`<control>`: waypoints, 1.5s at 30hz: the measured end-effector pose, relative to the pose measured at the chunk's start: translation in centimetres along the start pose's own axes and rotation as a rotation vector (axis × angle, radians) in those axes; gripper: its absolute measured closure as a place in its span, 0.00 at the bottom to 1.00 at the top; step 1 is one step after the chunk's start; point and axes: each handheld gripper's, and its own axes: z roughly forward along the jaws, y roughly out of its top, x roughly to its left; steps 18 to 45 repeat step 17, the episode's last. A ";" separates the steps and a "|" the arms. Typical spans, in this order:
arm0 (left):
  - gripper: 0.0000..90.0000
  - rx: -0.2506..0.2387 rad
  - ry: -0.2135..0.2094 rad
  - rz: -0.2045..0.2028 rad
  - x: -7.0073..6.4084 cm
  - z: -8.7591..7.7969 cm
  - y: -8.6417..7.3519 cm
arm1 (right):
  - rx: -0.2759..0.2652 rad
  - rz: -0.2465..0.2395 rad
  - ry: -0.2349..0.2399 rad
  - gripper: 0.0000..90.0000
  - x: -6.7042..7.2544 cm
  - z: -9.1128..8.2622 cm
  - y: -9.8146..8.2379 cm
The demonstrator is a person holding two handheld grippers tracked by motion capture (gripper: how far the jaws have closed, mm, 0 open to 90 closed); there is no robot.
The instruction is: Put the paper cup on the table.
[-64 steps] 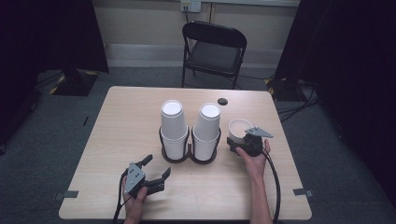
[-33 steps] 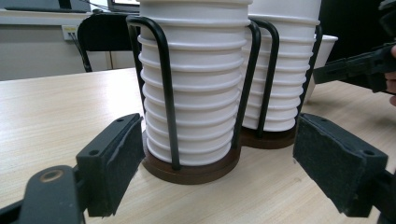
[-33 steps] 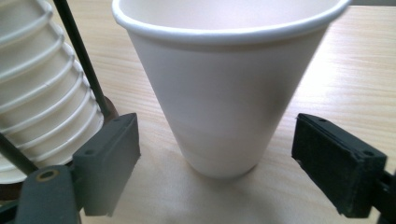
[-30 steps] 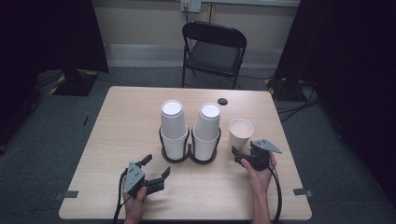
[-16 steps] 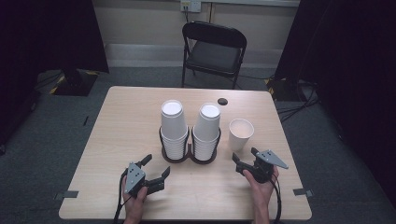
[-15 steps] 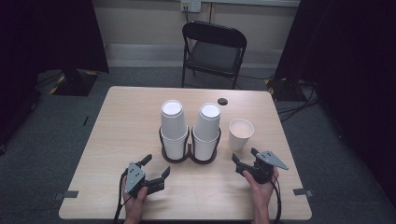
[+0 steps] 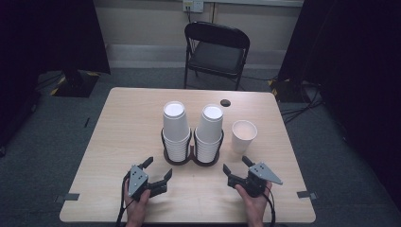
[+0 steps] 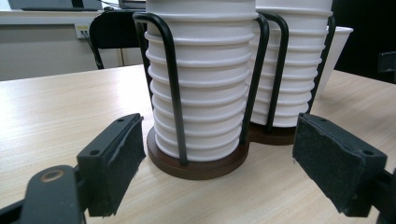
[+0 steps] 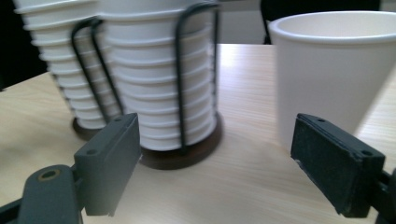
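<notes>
Right gripper [image 7: 237, 166] sits at the near right of the table [image 7: 123, 127], jaws apart w/ nothing between them – they've just been closing a bit. The single paper cup [image 7: 244, 135] stands upright on the table beyond it, free of the jaws, mouth up, just right of the cup holder [image 7: 193, 156]. In the right gripper view that cup [image 9: 334, 70] rises above the right-hand pad, clear of it, w/ bare tabletop [image 9: 243, 186] between the pads.

Left gripper [image 7: 159, 169] at the near left – jaws wide apart, empty, pointed at the holder. Left gripper view: the holder's dark round base [image 8: 198, 163] and black wire loops sit beyond the two pads, not touching either.

Holder carries two cup stacks side by side: left stack [image 7: 174, 125], right stack [image 7: 211, 130], both upside down w/ flat bottoms up. Small dark disc [image 7: 225, 102] lies on the far side of the table, well apart from the cups. Black folding chair [image 7: 215, 49] stands behind the table.
</notes>
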 end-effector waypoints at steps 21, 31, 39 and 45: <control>0.18 -0.005 -0.006 -0.003 0.1 -0.1 0.0 | -0.026 -0.018 0.033 0.15 2.4 1.1 -1.3; 0.18 -0.005 -0.006 -0.003 0.1 -0.1 0.0 | -0.026 -0.018 0.033 0.15 2.4 1.1 -1.3; 0.18 -0.005 -0.006 -0.003 0.1 -0.1 0.0 | -0.026 -0.018 0.033 0.15 2.4 1.1 -1.3; 0.18 -0.005 -0.006 -0.003 0.1 -0.1 0.0 | -0.026 -0.018 0.033 0.15 2.4 1.1 -1.3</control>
